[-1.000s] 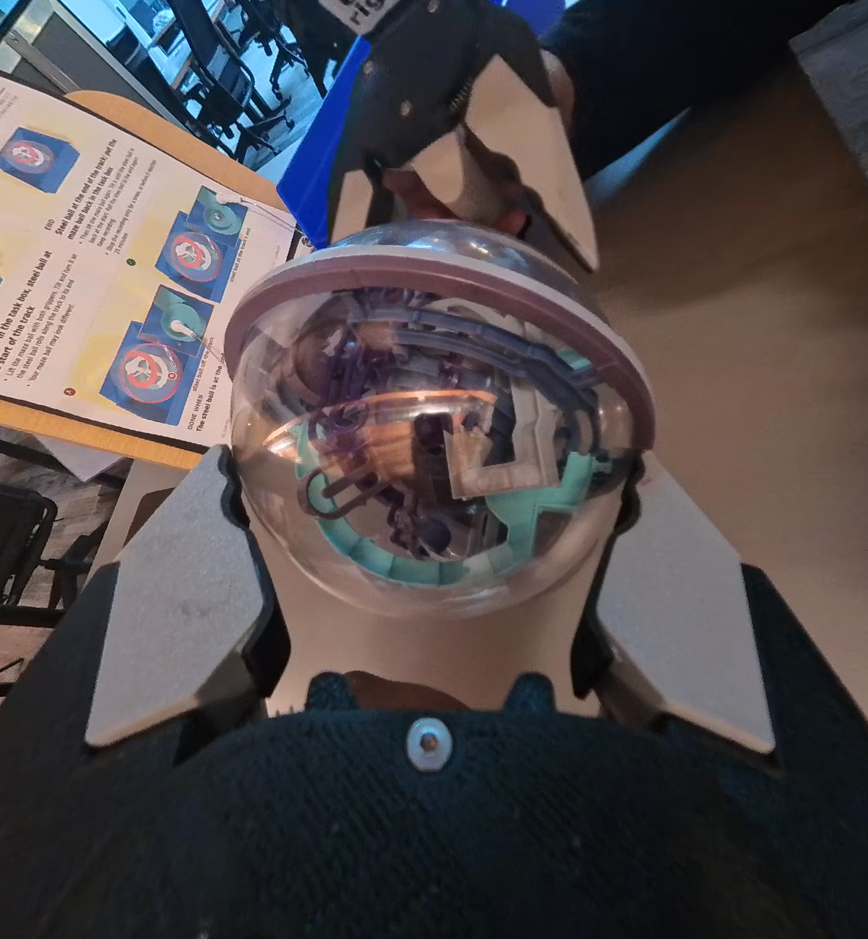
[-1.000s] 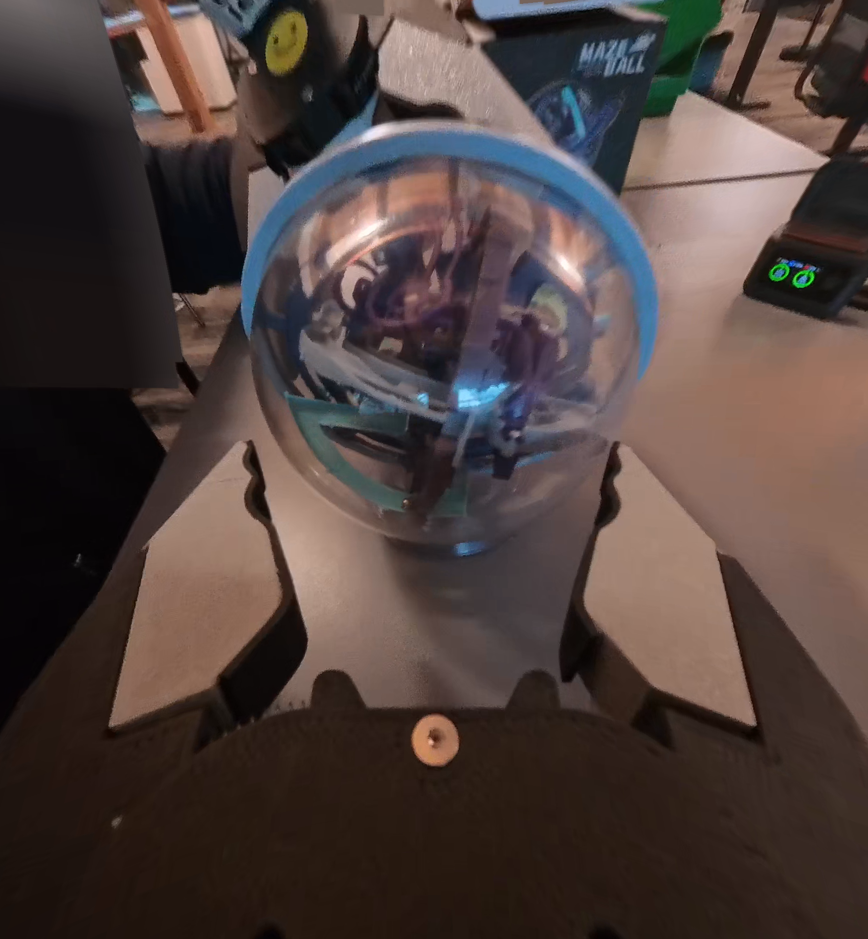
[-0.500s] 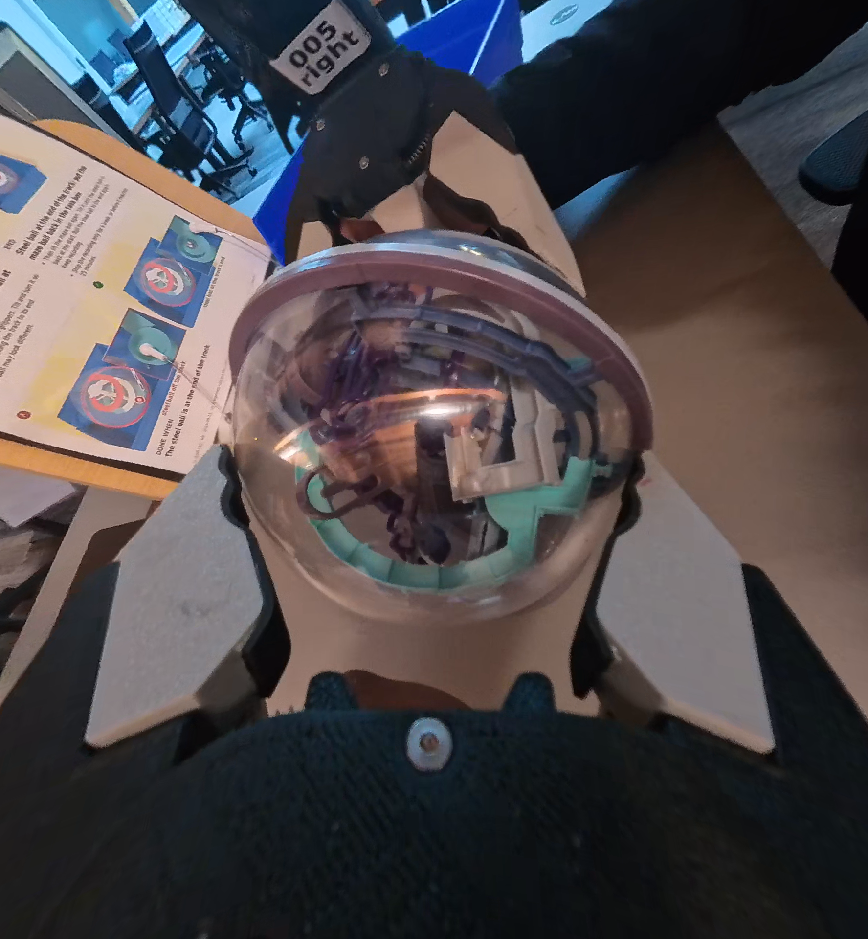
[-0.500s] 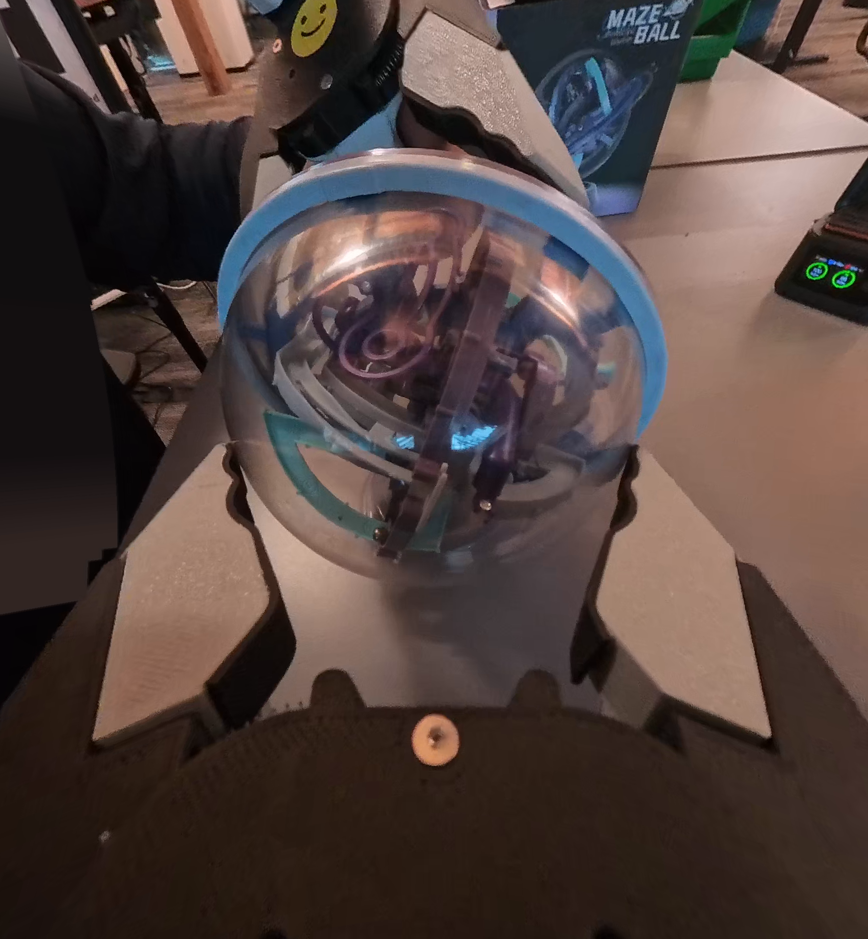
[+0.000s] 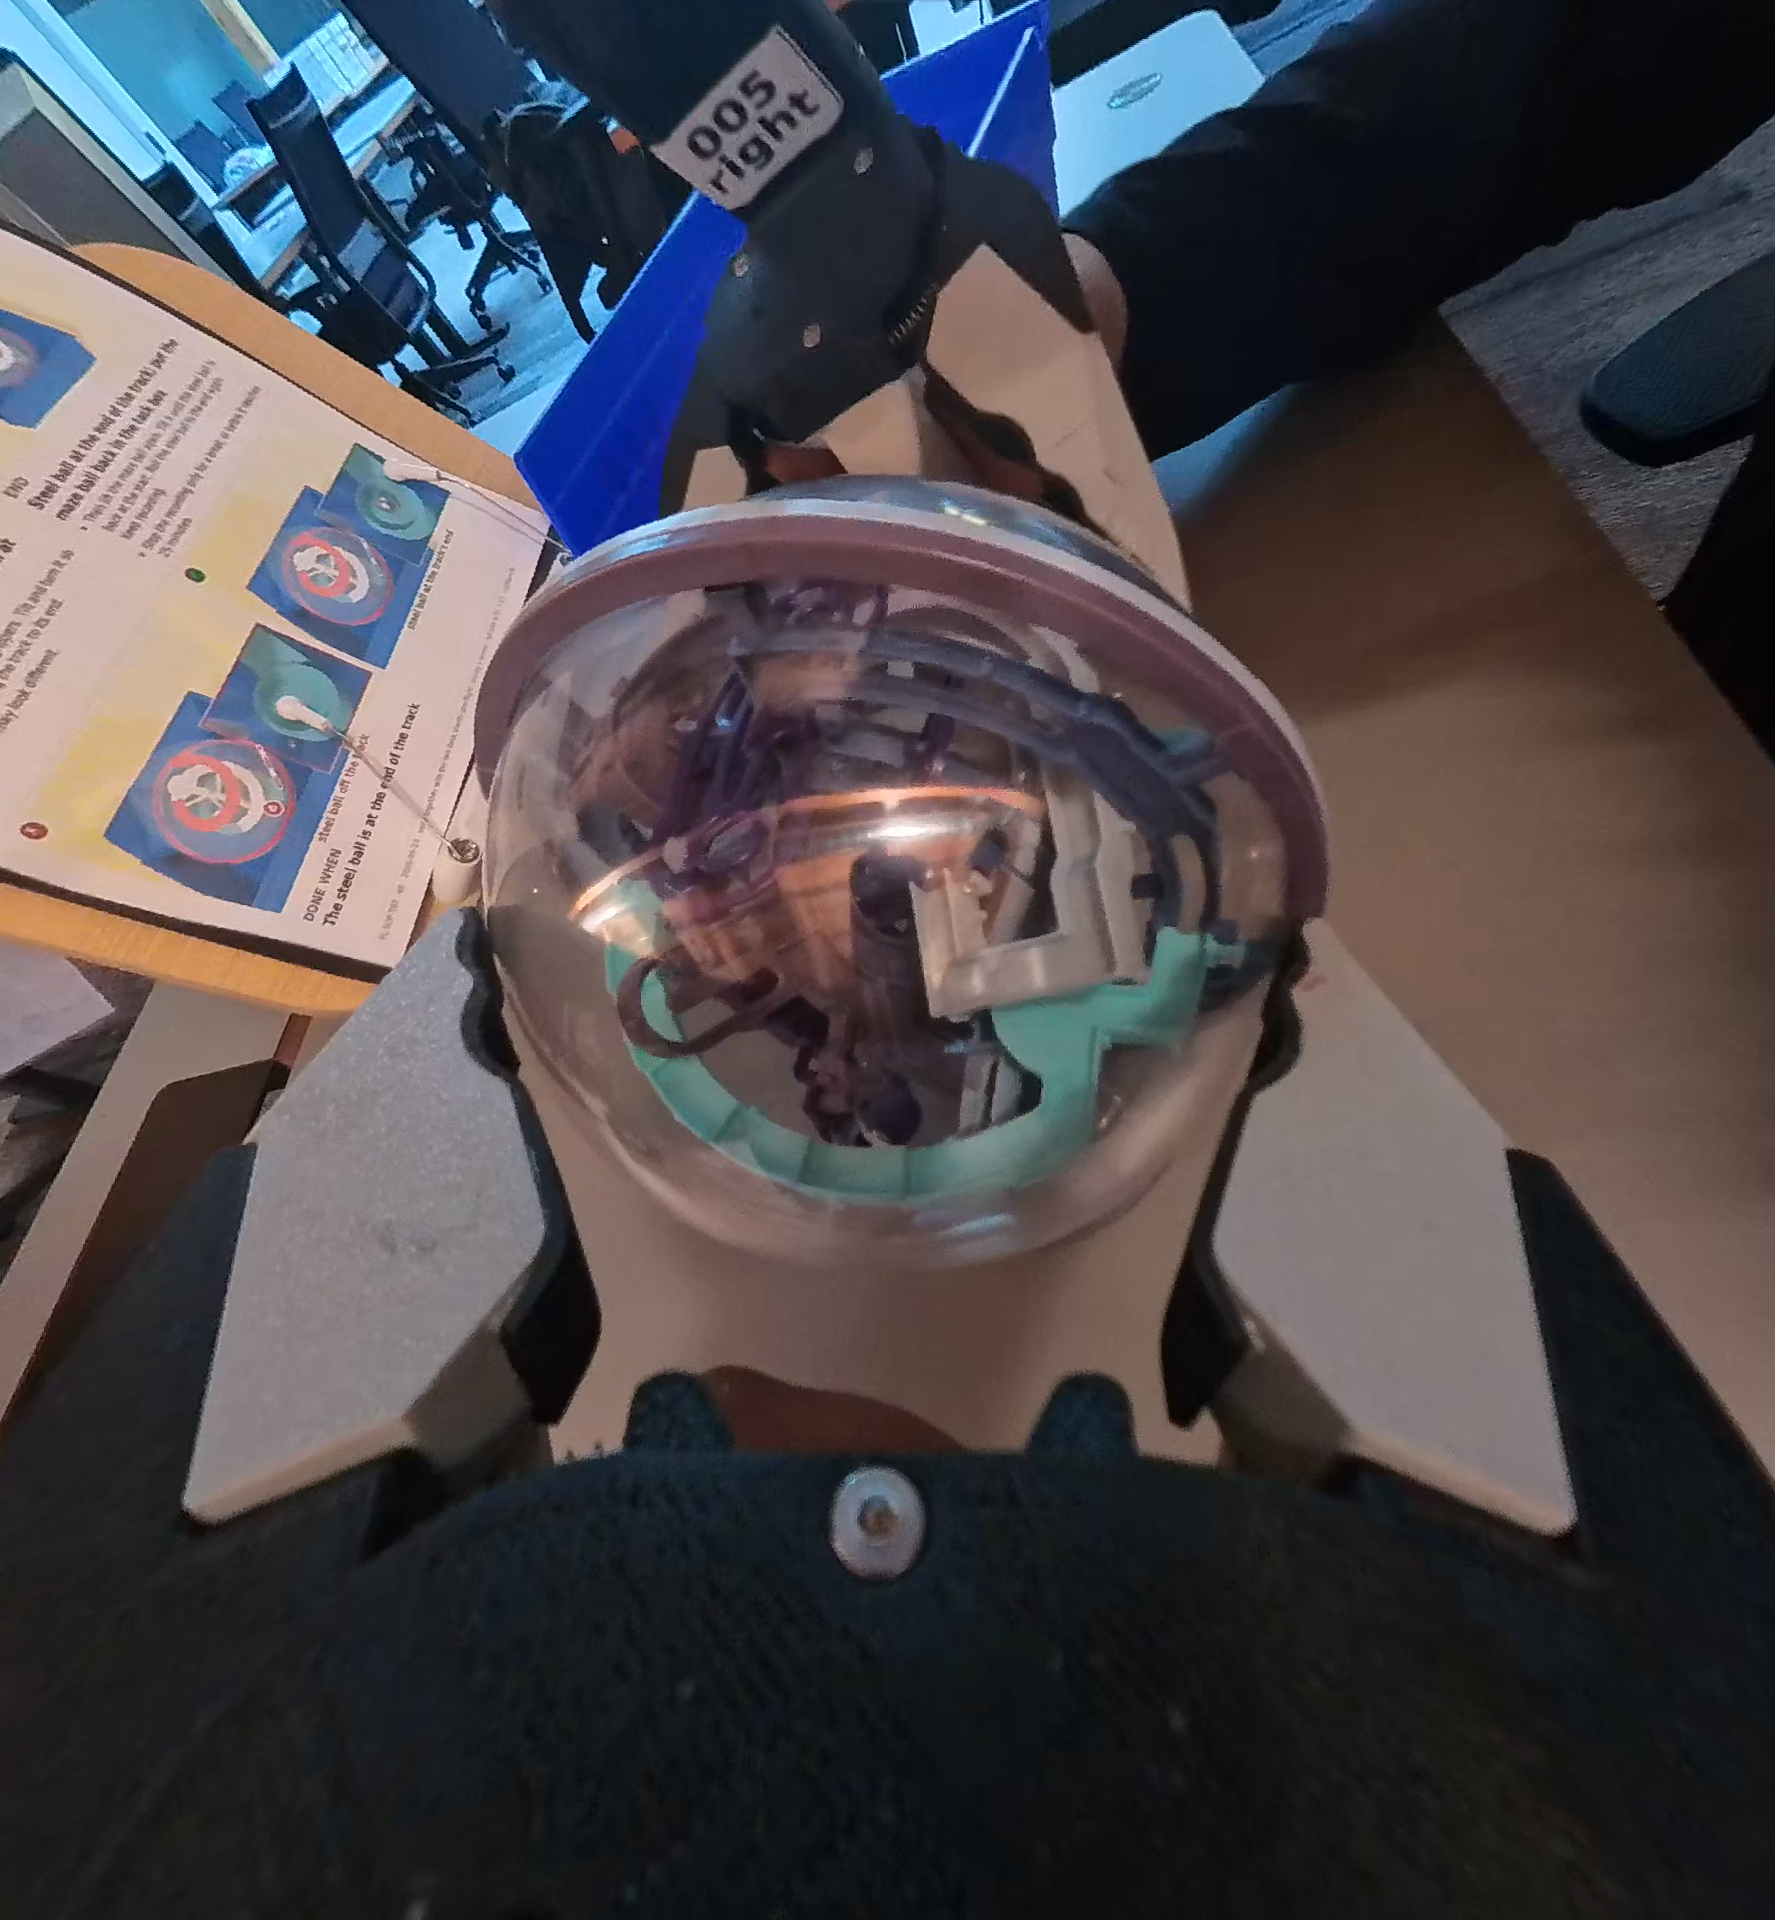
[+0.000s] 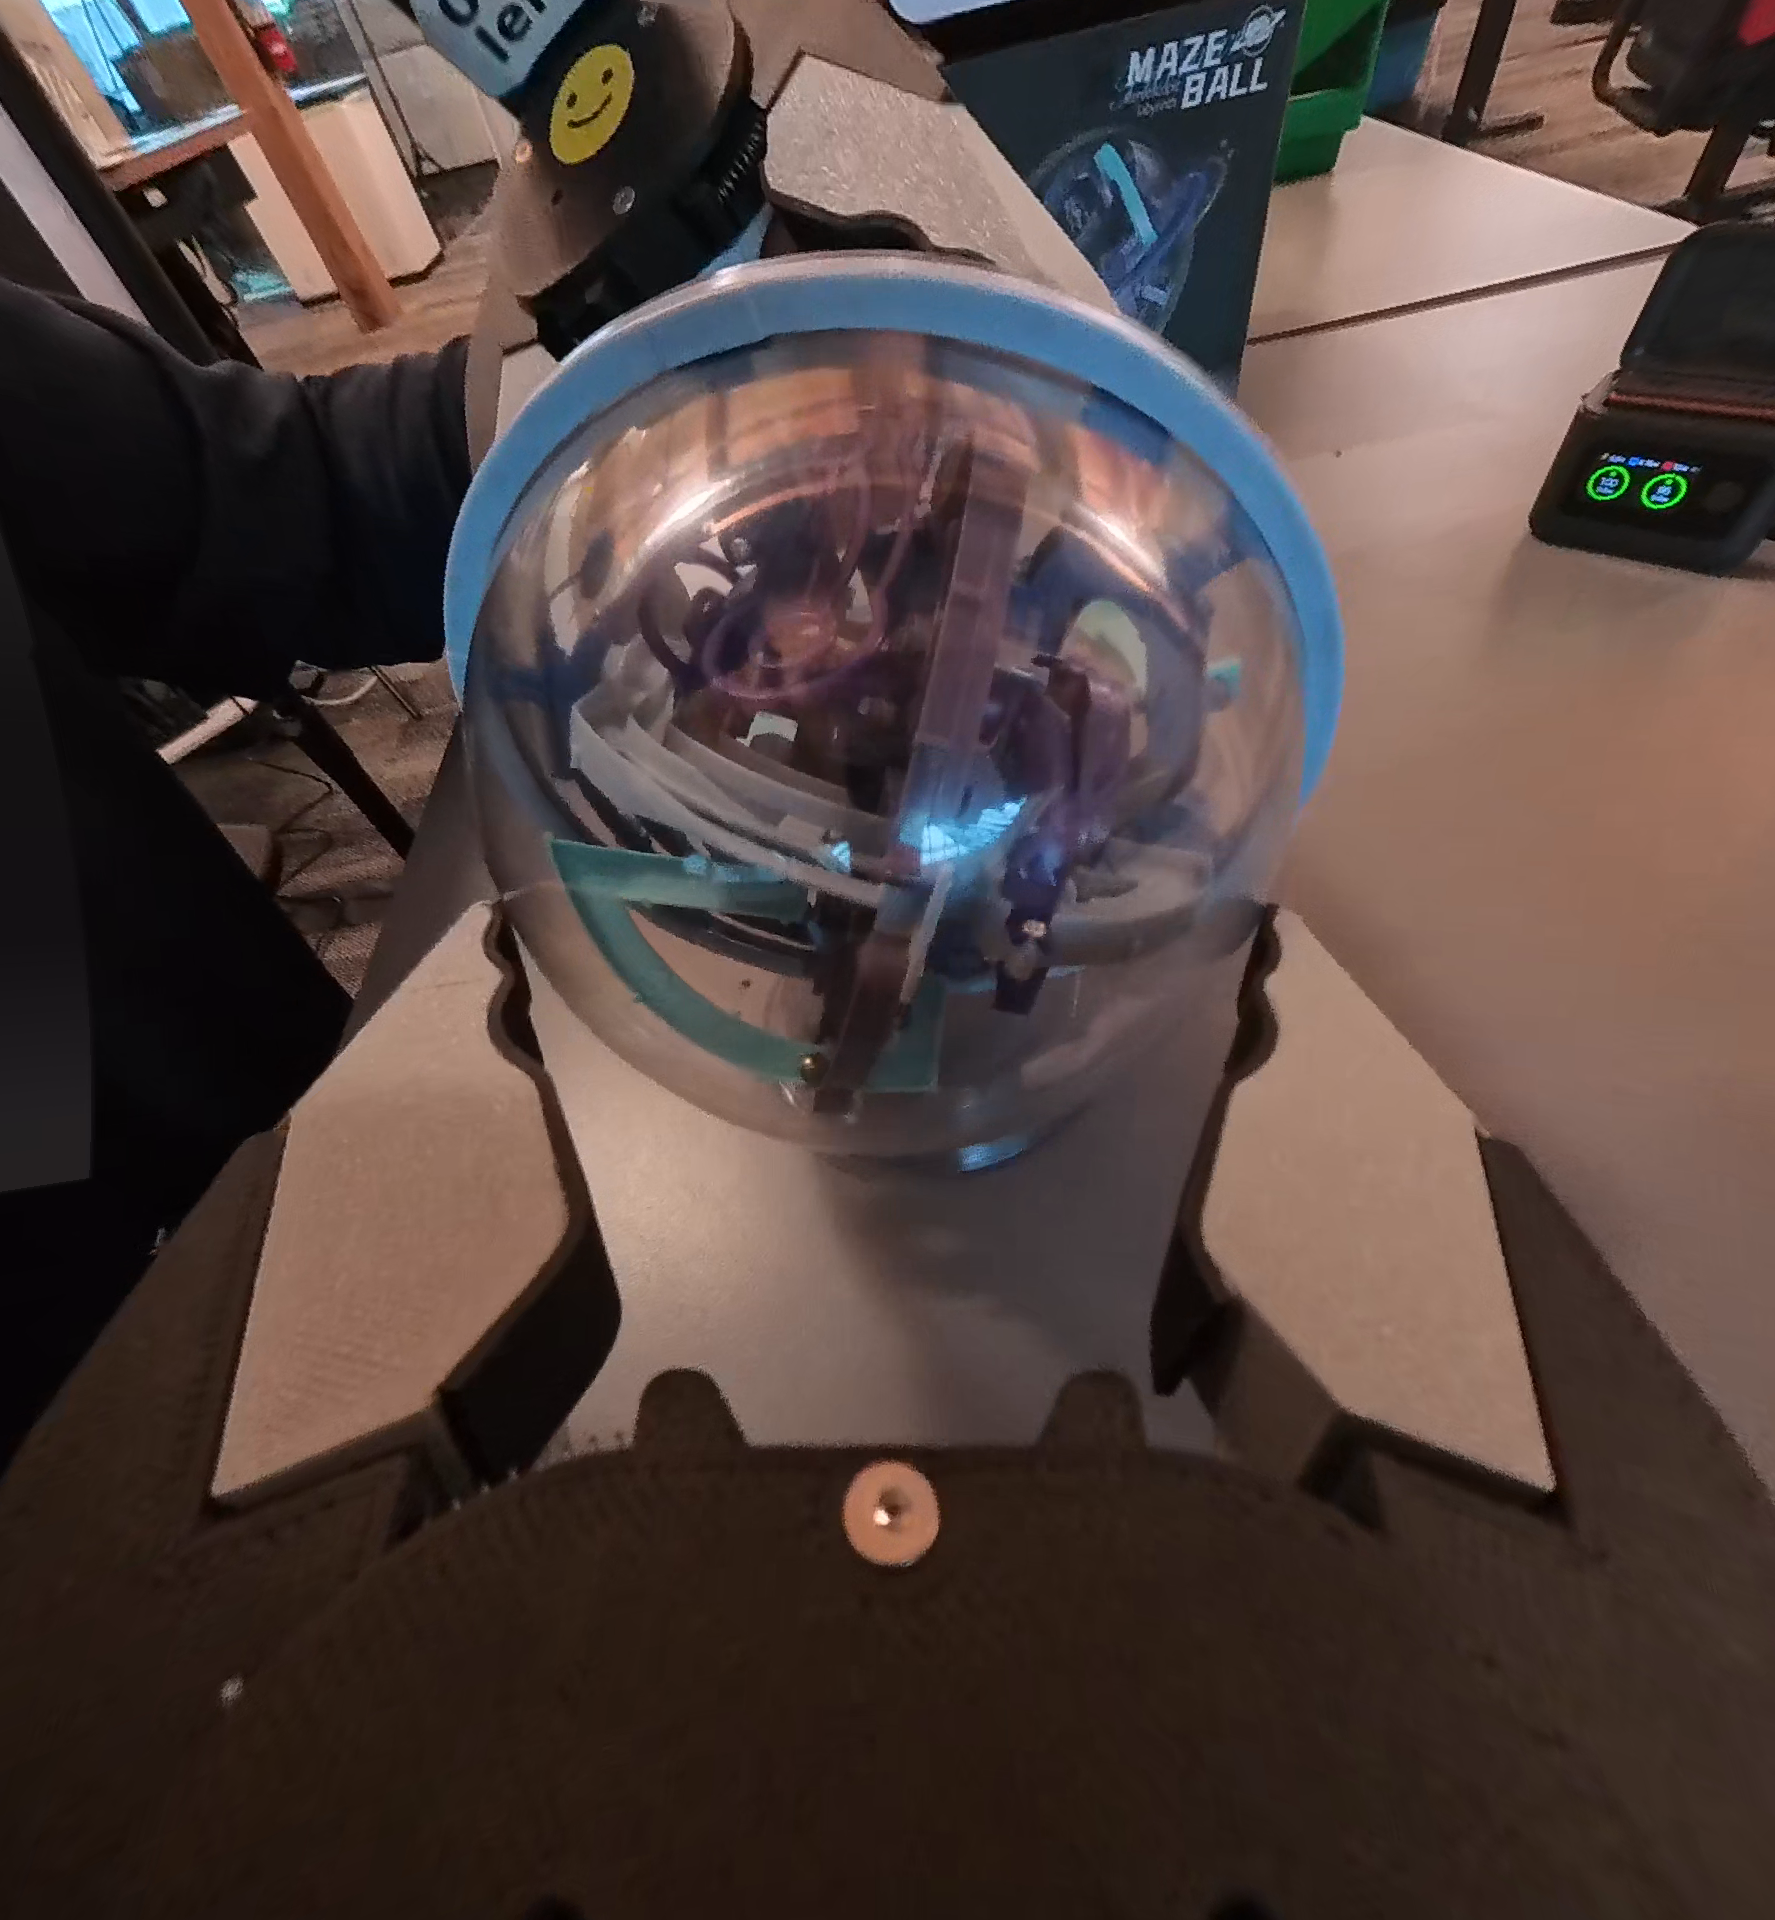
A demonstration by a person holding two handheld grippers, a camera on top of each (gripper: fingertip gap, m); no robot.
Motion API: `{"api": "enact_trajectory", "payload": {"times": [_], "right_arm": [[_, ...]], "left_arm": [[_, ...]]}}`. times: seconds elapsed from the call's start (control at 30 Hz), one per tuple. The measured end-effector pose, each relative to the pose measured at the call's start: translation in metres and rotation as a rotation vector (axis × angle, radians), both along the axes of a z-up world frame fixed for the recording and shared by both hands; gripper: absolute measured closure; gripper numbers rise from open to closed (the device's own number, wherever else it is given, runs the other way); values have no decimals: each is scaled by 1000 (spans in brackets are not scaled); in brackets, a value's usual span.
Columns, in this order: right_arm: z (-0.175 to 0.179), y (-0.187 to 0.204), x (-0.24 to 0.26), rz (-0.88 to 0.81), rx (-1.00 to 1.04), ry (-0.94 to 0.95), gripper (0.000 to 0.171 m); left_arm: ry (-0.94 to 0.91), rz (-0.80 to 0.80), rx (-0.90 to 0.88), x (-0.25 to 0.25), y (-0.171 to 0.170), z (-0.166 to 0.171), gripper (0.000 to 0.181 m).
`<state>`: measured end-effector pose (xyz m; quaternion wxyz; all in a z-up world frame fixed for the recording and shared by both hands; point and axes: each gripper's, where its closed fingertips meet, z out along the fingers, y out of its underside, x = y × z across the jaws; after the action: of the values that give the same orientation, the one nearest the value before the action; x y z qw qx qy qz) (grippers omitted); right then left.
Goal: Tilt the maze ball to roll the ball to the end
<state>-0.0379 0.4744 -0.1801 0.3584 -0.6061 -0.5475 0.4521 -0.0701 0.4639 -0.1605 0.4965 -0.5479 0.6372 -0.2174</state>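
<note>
Writing shows on several things, none of it repeated here: a white label on the right gripper [image 5: 867, 499] where it appears beyond the sphere in the left wrist view, a pale label above a yellow smiley sticker [image 6: 591, 107] on the far-off left gripper in the right wrist view, a dark printed box [image 6: 1143, 166] with a picture of a sphere, and a printed instruction sheet [image 5: 187, 665] with blue photo panels lying on a light wooden board [image 5: 239, 951]. A small dark device [image 6: 1693, 457] with two green rings on its screen sits on the pale grey table [image 6: 1548, 831]. Office chairs and desks stand in the room behind, and a blue panel [image 5: 654, 395] rises beside the sheet.

The maze ball [image 6: 888, 717] is a clear sphere with a blue band round its middle, filled with teal, purple and grey tracks. A small metallic ball [image 6: 813, 1064] rests low on a teal track by a dark upright divider. The sphere is held between both grippers, close above the table; whether it touches the surface is unclear. The left gripper [image 5: 883, 987] has its fingers spread wide against the sphere's sides, and the right gripper grips it likewise from the opposite side.
</note>
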Motion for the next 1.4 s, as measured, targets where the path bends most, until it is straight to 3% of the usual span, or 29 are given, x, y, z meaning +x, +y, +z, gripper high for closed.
{"api": "enact_trajectory", "payload": {"times": [0.47,0.57,0.8,1.23,1.4], "right_arm": [[-14,-2,-2,2,-24,-18,36],[-11,4,-5,-33,48,-23,23],[-5,1,-17,-33,208,-47,16],[-11,1,-16,-77,203,-63,17],[-12,1,-15,-76,188,-59,18]], "left_arm": [[-31,-33,-17,-1,0,2,42],[-33,-54,-22,-1,1,2,42],[-57,-70,-60,1,1,2,42],[-35,0,-45,-18,0,-1,51],[-1,80,-43,-27,-19,-8,50]]}}
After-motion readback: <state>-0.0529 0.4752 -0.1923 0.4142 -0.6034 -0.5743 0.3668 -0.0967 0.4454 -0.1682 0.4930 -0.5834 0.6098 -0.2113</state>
